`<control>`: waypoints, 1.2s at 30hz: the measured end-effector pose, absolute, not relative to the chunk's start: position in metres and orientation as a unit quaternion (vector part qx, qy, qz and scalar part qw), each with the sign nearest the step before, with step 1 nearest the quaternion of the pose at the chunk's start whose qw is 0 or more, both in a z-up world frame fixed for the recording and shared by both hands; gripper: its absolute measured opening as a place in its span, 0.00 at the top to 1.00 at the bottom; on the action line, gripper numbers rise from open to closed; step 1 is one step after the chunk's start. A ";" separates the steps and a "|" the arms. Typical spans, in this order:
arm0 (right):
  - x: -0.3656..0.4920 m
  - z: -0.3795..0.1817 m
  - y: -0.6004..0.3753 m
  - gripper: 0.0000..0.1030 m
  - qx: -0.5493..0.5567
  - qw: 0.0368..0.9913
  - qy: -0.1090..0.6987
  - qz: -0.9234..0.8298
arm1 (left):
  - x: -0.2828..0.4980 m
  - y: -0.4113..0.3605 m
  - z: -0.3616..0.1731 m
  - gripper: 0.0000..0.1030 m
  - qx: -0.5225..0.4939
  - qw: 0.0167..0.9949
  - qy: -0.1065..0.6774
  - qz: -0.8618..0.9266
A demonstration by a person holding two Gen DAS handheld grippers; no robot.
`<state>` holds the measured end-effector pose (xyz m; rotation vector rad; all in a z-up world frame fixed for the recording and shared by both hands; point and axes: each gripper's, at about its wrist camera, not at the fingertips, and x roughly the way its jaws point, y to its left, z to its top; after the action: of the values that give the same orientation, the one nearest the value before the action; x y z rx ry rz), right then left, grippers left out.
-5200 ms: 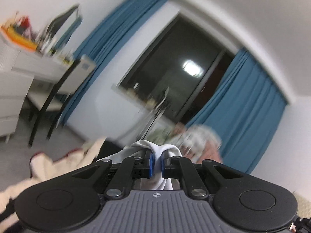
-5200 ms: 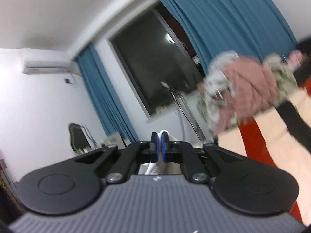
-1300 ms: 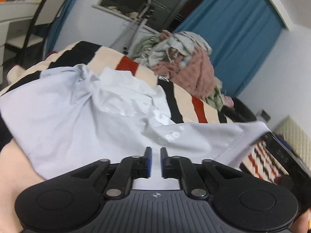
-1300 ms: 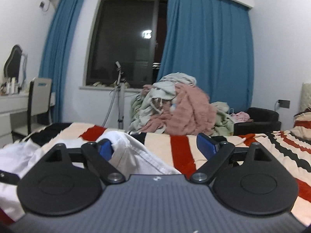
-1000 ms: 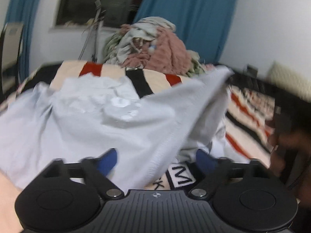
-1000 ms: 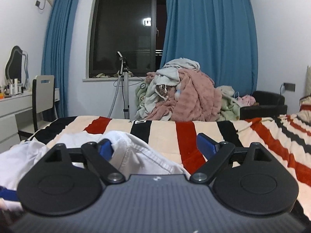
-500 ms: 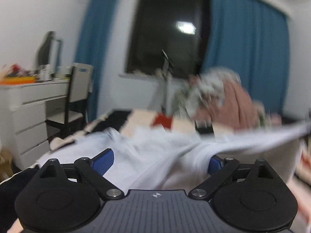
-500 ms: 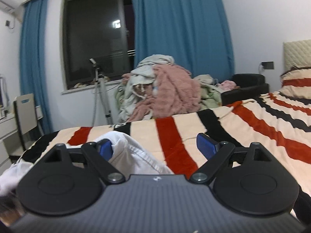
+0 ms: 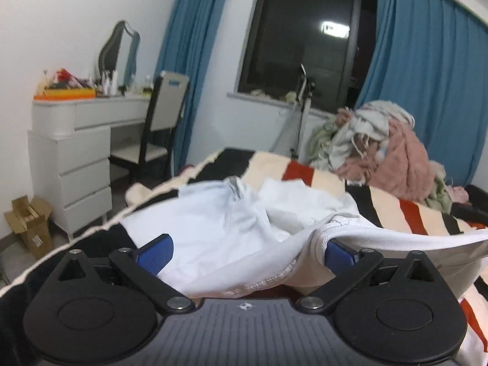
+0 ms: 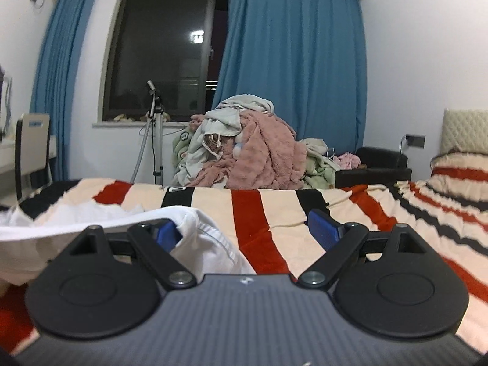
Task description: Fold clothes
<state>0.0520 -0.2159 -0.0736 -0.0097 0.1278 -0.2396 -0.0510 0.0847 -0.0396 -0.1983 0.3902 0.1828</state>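
A white garment [image 9: 231, 231] lies crumpled on the striped bed [image 9: 405, 210]. My left gripper [image 9: 247, 251] is open just above it, its blue pads wide apart, and a ribbed hem of the cloth drapes over the right finger [image 9: 337, 253]. In the right wrist view the same white garment [image 10: 201, 241] bunches against the left finger, and my right gripper [image 10: 248, 231] stands open over the red, black and cream blanket [image 10: 253, 213]. Neither gripper pinches any cloth.
A heap of pink and pale clothes [image 10: 244, 152] is piled at the far end of the bed, under blue curtains [image 10: 292, 61]. A white dresser [image 9: 73, 152] and a chair [image 9: 158, 128] stand to the left, a tripod [image 10: 155, 140] by the window, a black armchair [image 10: 375, 164] at right.
Both grippers were shut on the white garment held up in the air; they lowered it onto the bed and let go. The left view has swung left toward the dresser.
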 end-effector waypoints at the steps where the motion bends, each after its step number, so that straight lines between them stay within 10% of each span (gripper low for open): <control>1: 0.049 -0.073 -0.215 0.14 -0.009 0.991 0.063 -0.120 | -0.052 0.085 -0.040 0.01 -0.102 0.971 0.198 0.082; 21: -0.002 -0.048 -0.207 0.14 0.003 0.997 0.001 -0.081 | -0.009 0.026 -0.078 0.01 0.039 0.969 0.244 -0.002; 36: 0.044 -0.084 -0.203 0.14 -0.015 0.987 0.133 -0.091 | -0.055 0.100 -0.039 0.00 -0.150 0.973 0.113 0.137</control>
<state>0.0437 -0.2029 -0.0839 -0.0302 0.2675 -0.1818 -0.0546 0.0998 -0.0388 -0.3029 0.2283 0.2774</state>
